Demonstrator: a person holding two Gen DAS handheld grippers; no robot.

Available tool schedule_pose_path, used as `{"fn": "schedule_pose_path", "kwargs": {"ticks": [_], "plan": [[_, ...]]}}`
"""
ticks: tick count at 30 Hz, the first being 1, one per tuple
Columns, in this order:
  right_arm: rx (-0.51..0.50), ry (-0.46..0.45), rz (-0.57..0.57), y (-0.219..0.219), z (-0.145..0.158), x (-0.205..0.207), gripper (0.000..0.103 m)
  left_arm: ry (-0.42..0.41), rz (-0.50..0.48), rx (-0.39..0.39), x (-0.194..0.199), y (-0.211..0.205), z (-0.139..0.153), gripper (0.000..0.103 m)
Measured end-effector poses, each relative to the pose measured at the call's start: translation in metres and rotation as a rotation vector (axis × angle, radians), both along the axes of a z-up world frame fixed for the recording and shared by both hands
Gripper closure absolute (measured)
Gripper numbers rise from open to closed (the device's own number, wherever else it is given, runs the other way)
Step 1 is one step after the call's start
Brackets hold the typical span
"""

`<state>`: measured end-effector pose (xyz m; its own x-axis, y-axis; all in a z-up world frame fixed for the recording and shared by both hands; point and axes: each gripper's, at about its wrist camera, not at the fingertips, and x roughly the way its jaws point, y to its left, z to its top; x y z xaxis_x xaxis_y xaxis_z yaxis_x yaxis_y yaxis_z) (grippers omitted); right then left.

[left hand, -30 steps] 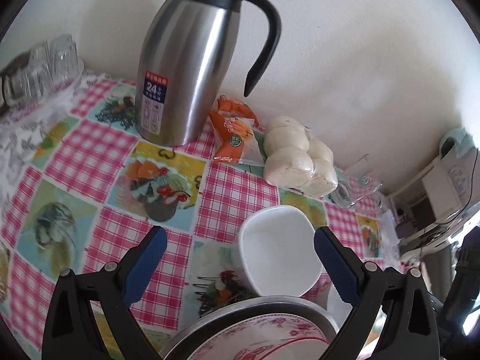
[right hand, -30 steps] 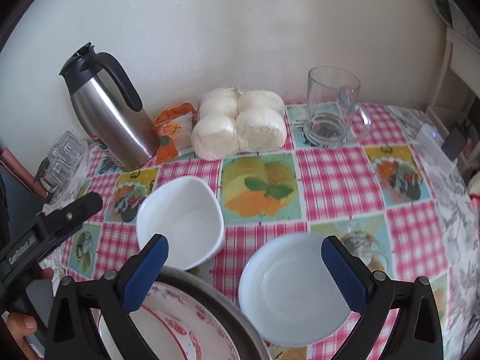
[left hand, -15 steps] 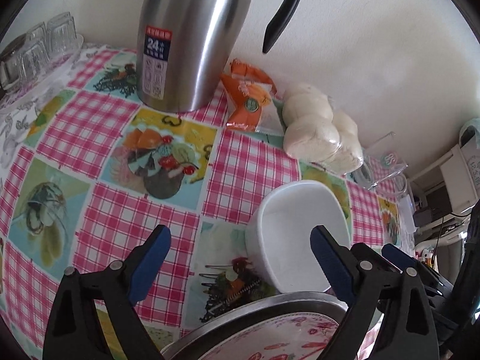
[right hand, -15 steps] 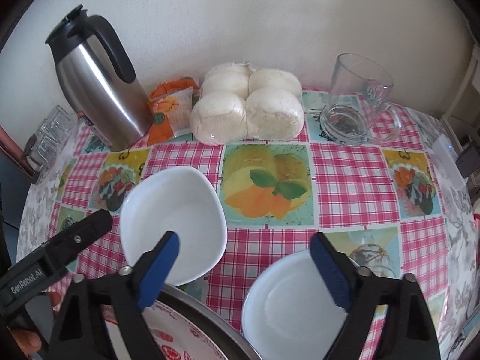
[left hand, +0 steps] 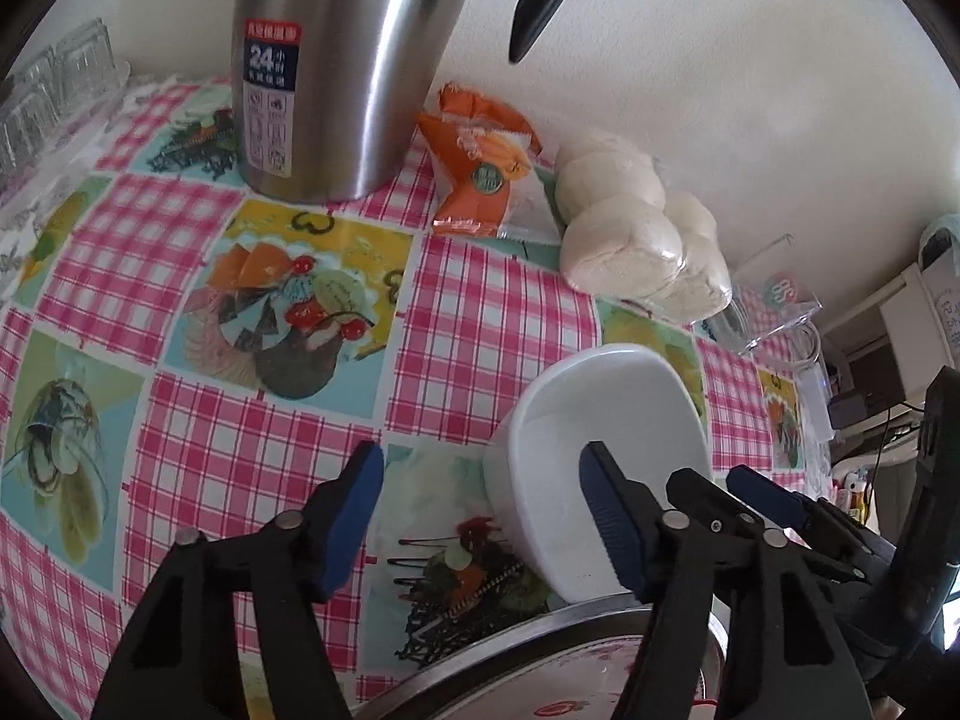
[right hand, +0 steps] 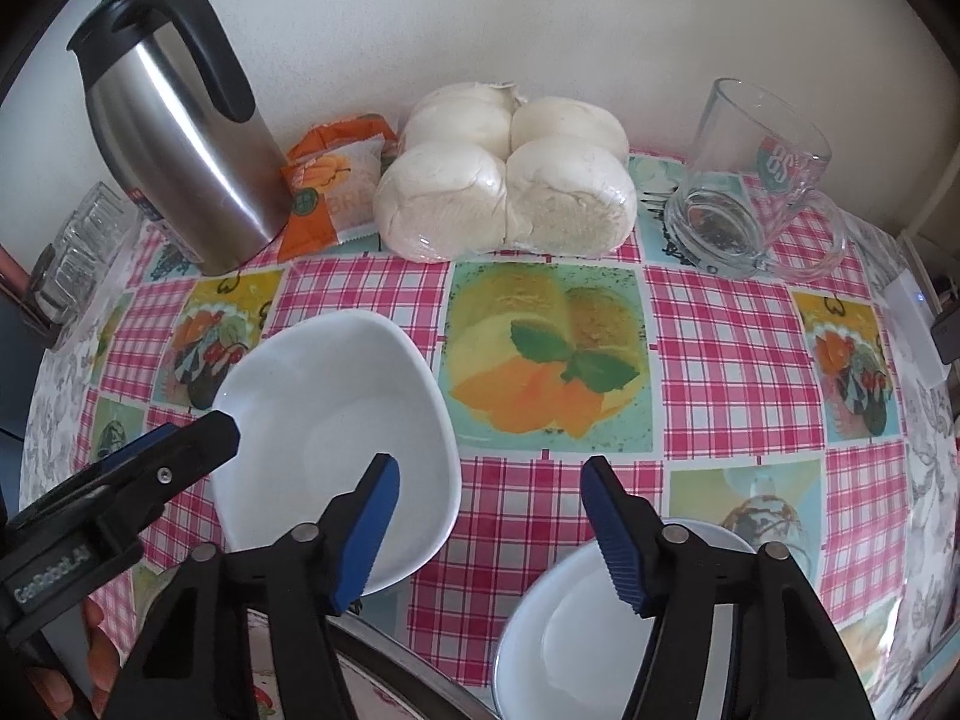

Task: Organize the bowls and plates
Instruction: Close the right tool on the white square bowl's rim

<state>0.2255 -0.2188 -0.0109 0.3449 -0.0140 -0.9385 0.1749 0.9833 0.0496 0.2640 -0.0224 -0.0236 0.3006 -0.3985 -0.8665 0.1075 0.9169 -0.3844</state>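
**Both grippers closing over the white bowls**

Left hand-held gripper (left hand: 480, 504) spread, jaws closing; the near wall of the squarish white bowl (left hand: 600, 450) sits between its fingers, pads not pressing yet. Right hand-held gripper (right hand: 489, 519) also spread and closing, over bare checked desk (right hand: 720, 324); its left finger overlaps that bowl's rim, its right finger sits over the round white bowl (right hand: 576, 642) at bottom edge. Patterned plate in metal pan (left hand: 540, 648) just beside both bowls. Steel thermos (right hand: 180, 138), orange packet (right hand: 330, 186), bagged buns (right hand: 510, 180), glass mug (right hand: 750, 192) along the wall.
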Motion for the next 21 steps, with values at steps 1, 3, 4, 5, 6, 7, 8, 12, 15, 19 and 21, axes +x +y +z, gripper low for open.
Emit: {"fn": "schedule_pose_path", "kwargs": {"ticks": [1,3,4,5,6,7,8,12,15,19,21], "plan": [[0.005,0.005,0.005,0.0,-0.002,0.001,0.042,0.005,-0.001,-0.007,0.001,0.001,-0.002,0.039],[0.009,0.014,0.016,0.001,-0.005,0.002,0.047,0.012,0.001,-0.002,0.002,0.005,-0.005,0.041],[0.008,0.021,0.019,0.001,-0.007,0.003,0.051,0.013,0.002,-0.001,0.003,0.006,-0.005,0.042],[0.01,0.027,0.02,0.002,-0.009,0.003,0.054,0.017,0.002,-0.002,0.004,0.008,-0.007,0.045],[0.017,0.034,0.017,0.001,-0.012,0.004,0.056,0.02,-0.001,-0.002,0.004,0.008,-0.008,0.049],[0.022,0.038,0.013,0.001,-0.013,0.004,0.061,0.023,-0.006,-0.003,0.005,0.008,-0.01,0.051],[0.028,0.045,0.008,0.001,-0.016,0.005,0.064,0.025,-0.01,-0.011,0.004,0.008,-0.011,0.052],[0.05,0.051,0.007,0.004,-0.021,0.007,0.072,0.031,-0.014,-0.023,0.004,0.007,-0.013,0.055],[0.046,0.061,0.035,0.012,-0.022,0.009,0.079,0.03,-0.024,-0.027,0.003,0.005,-0.013,0.059],[0.037,0.074,0.059,0.022,-0.026,0.012,0.082,0.033,-0.045,-0.029,0.003,0.0,-0.016,0.064],[0.033,0.077,0.068,0.024,-0.026,0.013,0.082,0.045,-0.046,-0.058,0.004,-0.001,-0.019,0.065]]}}
